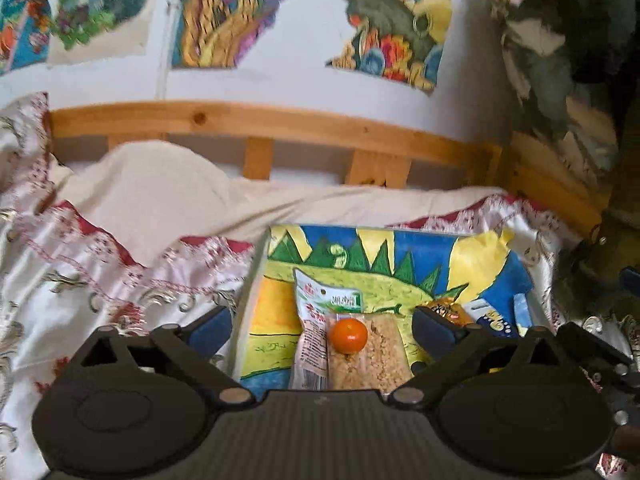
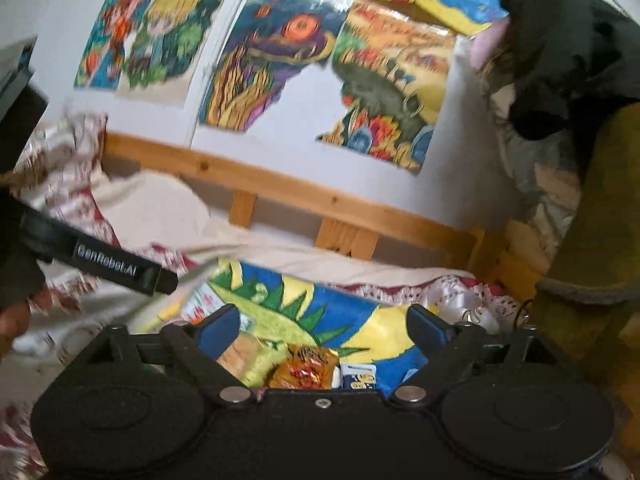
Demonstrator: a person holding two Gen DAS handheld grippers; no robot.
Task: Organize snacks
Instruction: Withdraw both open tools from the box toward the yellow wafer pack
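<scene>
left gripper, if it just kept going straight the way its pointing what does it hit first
Probably the small orange fruit lying on the grain bar packet, right between the left gripper's open jaws; depth is hard to judge.

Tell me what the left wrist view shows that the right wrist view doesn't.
Left wrist only: a small orange fruit on a clear grain-bar packet, beside a white and pink packet. Right wrist only: the other gripper's black body, upper left. Both: the dinosaur painting, a gold wrapper and open, empty jaws.
</scene>
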